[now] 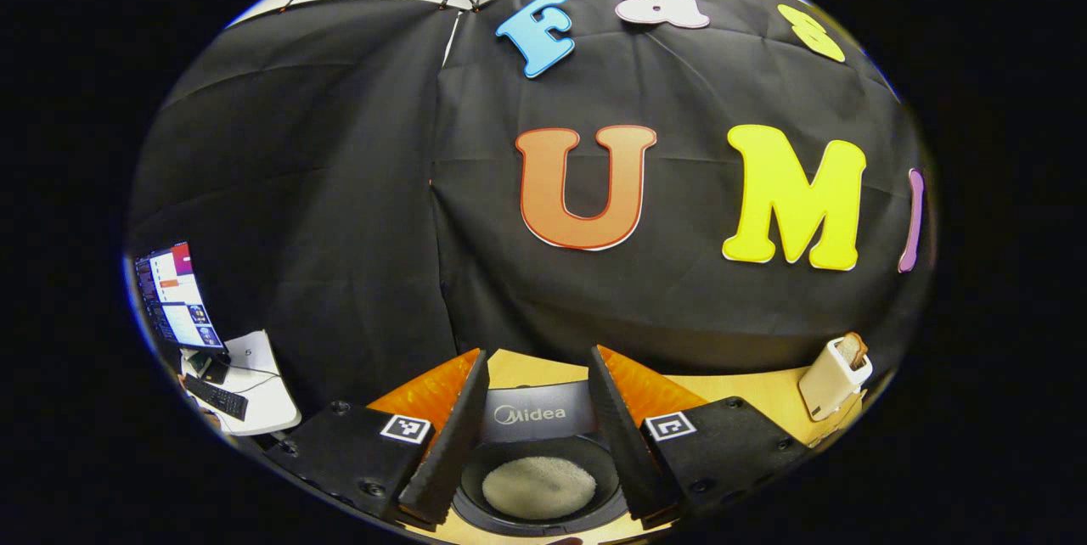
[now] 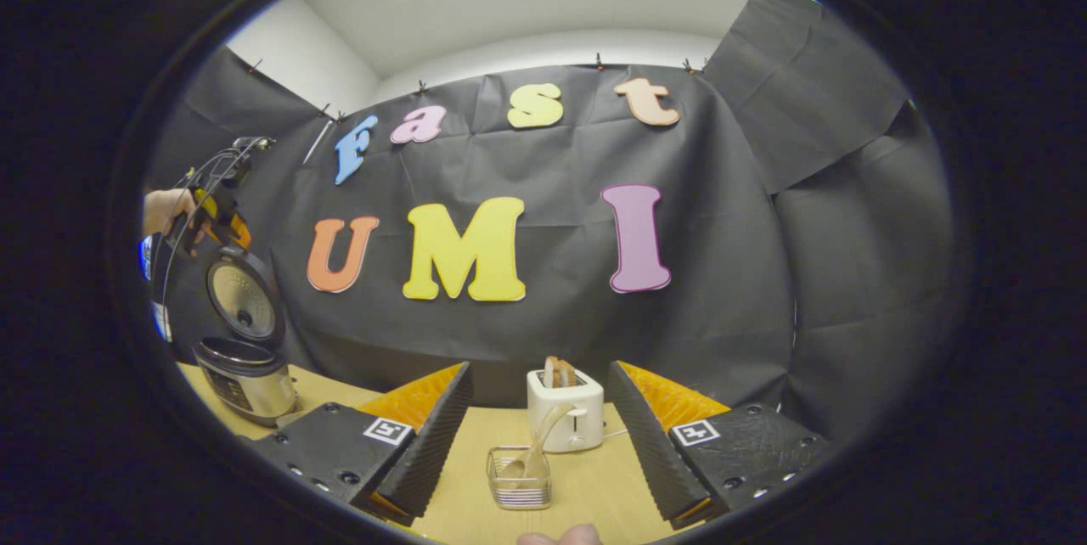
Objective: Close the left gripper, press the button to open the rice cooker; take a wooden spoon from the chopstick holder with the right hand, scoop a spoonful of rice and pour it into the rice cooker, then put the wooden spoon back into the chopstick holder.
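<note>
The rice cooker (image 1: 537, 460) stands open on the wooden table (image 1: 747, 388), its lid (image 2: 244, 297) raised upright, with a patch of white rice (image 1: 538, 487) in the dark inner pot. The left gripper (image 1: 535, 435) hangs above the pot with its fingers spread apart. The right gripper (image 2: 537, 435) is also spread wide, holding nothing, facing a wire chopstick holder (image 2: 519, 479) where the wooden spoon (image 2: 535, 447) leans, seemingly bowl down. A white toaster (image 2: 566, 409) stands just behind the holder.
</note>
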`<state>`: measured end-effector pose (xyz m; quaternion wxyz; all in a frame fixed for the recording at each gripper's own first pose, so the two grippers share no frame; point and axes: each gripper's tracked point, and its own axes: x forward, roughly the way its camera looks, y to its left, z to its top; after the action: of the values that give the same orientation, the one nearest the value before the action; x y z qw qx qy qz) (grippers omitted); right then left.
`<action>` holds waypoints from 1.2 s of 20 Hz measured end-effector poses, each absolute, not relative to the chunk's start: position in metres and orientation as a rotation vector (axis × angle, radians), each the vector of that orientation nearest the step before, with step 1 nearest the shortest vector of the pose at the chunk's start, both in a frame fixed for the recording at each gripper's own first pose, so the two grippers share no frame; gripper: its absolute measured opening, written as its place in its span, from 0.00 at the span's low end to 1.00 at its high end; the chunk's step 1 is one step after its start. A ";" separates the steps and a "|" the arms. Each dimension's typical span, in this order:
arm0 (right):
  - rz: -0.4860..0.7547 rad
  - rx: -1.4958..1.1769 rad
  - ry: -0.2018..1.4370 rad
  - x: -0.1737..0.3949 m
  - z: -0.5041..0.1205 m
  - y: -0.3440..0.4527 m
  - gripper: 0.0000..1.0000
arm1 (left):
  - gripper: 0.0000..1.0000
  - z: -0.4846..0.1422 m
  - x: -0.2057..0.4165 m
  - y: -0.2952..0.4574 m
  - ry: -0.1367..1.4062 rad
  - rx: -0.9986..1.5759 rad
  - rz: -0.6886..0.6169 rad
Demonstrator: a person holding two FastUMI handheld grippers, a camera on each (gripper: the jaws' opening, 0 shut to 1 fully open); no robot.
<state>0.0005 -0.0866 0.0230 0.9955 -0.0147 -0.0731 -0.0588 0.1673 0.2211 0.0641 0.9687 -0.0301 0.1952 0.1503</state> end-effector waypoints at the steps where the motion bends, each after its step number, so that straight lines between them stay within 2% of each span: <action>1: -0.116 -0.024 -0.146 -0.001 0.022 -0.087 0.95 | 0.76 0.060 0.158 0.215 0.389 -0.059 0.298; 7: -0.113 -0.021 -0.143 -0.017 0.013 -0.086 0.95 | 0.77 0.013 0.101 0.185 0.335 -0.064 0.247; 10: -0.125 -0.024 -0.155 -0.027 0.016 -0.088 0.96 | 0.76 -0.007 0.083 0.177 0.262 -0.041 0.240; 11: -0.130 -0.026 -0.160 -0.030 0.017 -0.089 0.96 | 0.74 -0.014 0.078 0.175 0.243 -0.034 0.241; 12: -0.134 -0.027 -0.162 -0.031 0.017 -0.089 0.95 | 0.67 -0.023 0.074 0.173 0.232 -0.028 0.242; 13: -0.140 -0.030 -0.163 -0.034 0.018 -0.090 0.95 | 0.73 -0.031 0.071 0.171 0.228 -0.029 0.245; 18: -0.141 -0.034 -0.166 -0.040 0.015 -0.081 0.95 | 0.74 -0.085 0.057 0.161 0.342 -0.147 0.242; 20: -0.142 -0.032 -0.164 -0.040 0.013 -0.079 0.95 | 0.74 -0.082 0.060 0.162 0.302 -0.111 0.246; 21: -0.143 -0.025 -0.163 -0.040 0.013 -0.078 0.95 | 0.67 -0.088 0.058 0.162 0.317 -0.096 0.255; 22: -0.142 -0.015 -0.161 -0.039 0.010 -0.076 0.95 | 0.73 -0.090 0.055 0.163 0.312 -0.085 0.267; 23: -0.141 -0.006 -0.159 -0.038 0.008 -0.075 0.95 | 0.67 -0.089 0.057 0.163 0.289 -0.069 0.276; 24: -0.143 0.001 -0.153 -0.037 0.004 -0.074 0.95 | 0.72 -0.092 0.055 0.164 0.287 -0.067 0.286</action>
<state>-0.0373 -0.0745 0.0039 0.9945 0.0006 -0.0764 -0.0712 0.0554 0.1642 -0.0923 0.9790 -0.0331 0.1425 0.1420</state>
